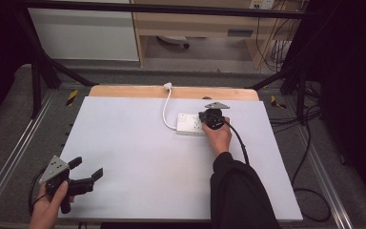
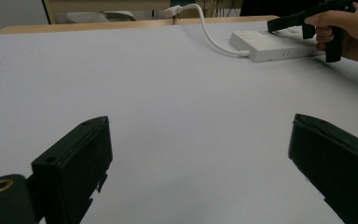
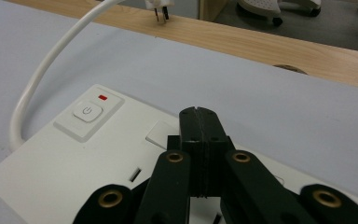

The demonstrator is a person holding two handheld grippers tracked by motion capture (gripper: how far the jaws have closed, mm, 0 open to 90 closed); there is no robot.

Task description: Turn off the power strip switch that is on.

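A white power strip (image 1: 188,124) lies at the back middle of the white table top, its white cable (image 1: 165,110) curving to a plug (image 1: 168,86) on the wooden edge. My right gripper (image 1: 205,120) hovers right over the strip with its jaws shut and nothing between them. In the right gripper view the closed jaws (image 3: 199,122) sit above the strip (image 3: 65,163), near its power button (image 3: 87,112) and small red mark (image 3: 103,97). My left gripper (image 1: 86,169) rests at the front left corner, jaws open and empty; its fingers (image 2: 74,158) frame bare table.
The white table top (image 1: 138,157) spreads wide between the two hands. A wooden strip (image 1: 124,91) runs along its far edge. A black frame post (image 1: 36,86) and floor cables (image 1: 310,143) flank the table. The right gripper (image 2: 303,21) shows far off in the left gripper view.
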